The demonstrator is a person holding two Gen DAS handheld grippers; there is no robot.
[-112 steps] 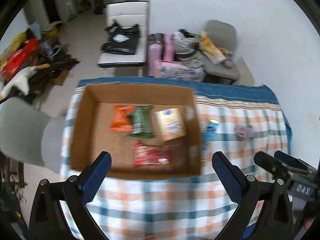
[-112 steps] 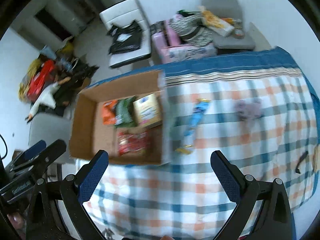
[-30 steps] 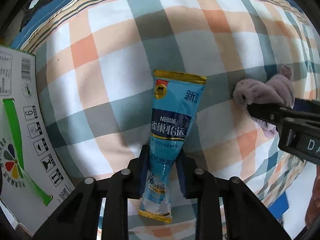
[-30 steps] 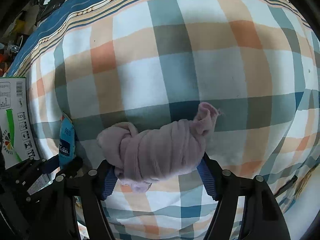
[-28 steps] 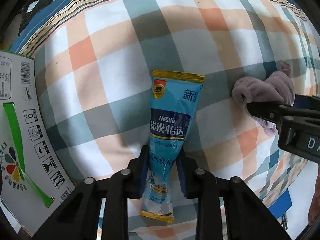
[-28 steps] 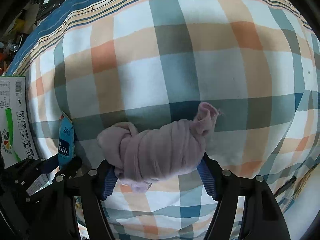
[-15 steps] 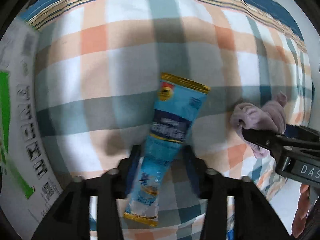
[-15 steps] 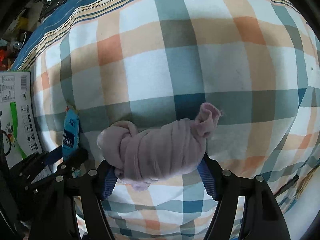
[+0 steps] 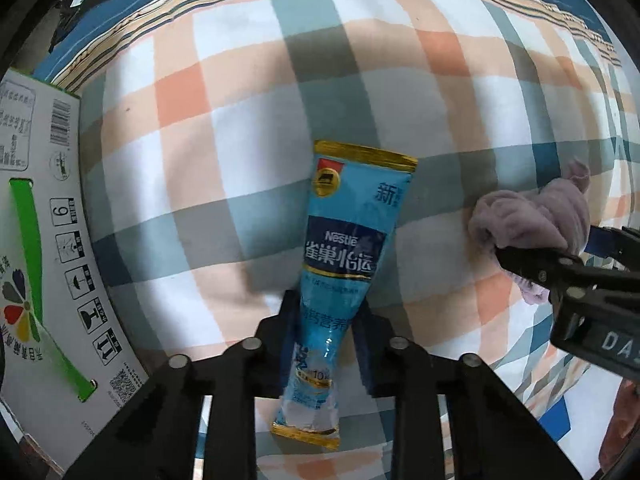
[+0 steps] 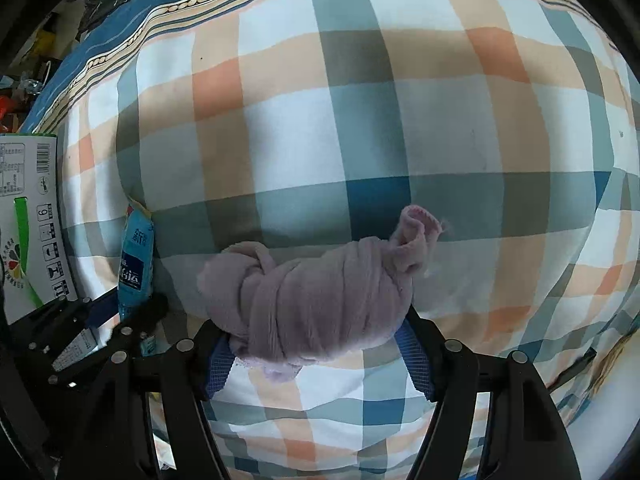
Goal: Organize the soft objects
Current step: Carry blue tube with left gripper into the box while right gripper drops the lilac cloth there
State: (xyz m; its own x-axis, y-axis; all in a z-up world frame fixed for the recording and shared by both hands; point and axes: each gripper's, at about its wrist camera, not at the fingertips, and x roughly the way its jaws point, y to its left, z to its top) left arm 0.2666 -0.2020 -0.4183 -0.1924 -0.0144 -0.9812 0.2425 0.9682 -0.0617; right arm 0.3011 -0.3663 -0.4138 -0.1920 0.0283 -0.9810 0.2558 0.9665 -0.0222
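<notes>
Left hand-held gripper (image 9: 326, 334) pinching blue pouch (image 9: 344, 248), right hand-held gripper (image 10: 316, 342) pinching knotted cloth (image 10: 312, 300), beside box (image 9: 36, 240)

Soft, even daylight, bright across the checked cloth (image 9: 256, 128). Both views bulge with strong fisheye distortion and end in a black round rim. Faint shadows lie beside the pouch (image 9: 344, 248) and under the sock (image 10: 312, 304). Focus is sharp throughout, without glare.

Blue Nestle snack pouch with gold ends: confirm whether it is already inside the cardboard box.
No, the blue Nestle snack pouch lies on the plaid cloth, pinched by the left gripper.
</notes>
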